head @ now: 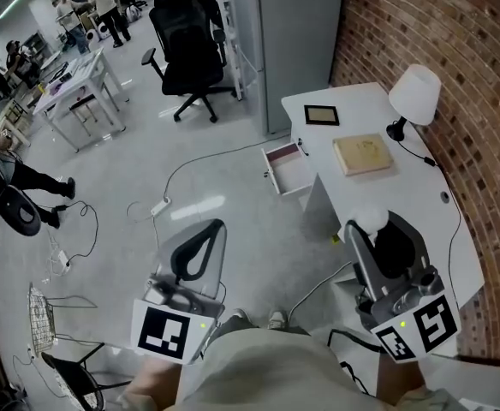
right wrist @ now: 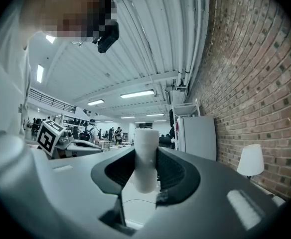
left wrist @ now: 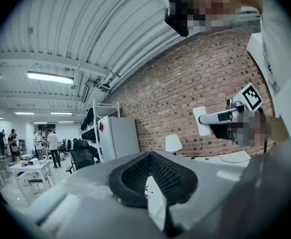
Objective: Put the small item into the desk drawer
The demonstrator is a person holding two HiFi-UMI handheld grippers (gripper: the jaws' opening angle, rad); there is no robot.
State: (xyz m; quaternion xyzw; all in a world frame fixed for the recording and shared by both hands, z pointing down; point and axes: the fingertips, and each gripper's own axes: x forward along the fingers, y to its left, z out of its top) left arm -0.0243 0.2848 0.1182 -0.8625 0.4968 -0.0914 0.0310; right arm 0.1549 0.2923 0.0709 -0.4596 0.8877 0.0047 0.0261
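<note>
**Item 1, small white cylinder** [right wrist: 146, 159]: upright between the pads of my right tool [head: 375, 223], clamped at mid-height, its top standing proud of the jaws. In the head view it sits lower right, above the near end of the tabletop [head: 421, 197].

**Item 2, drawer** [head: 287, 169]: pulled open at centre frame and apparently empty, well apart from the cylinder. My judgement is to carry forward and left, come in from above the open box, lower inside its walls, and only then release.

**Item 3, left tool** [head: 212, 228]: lower left, jaws together on nothing, idle.

**Item 4, surroundings**:
- Lamp [head: 414, 94], tan book [head: 363, 154] and dark frame [head: 322, 115] sit on the tabletop, right of the drawer.
- The tabletop's edge lies between cylinder and drawer and needs skirting.
- A floor cable [head: 200, 163] trails left of the drawer.
- An office chair [head: 187, 54] stands top centre, clear of the route.
</note>
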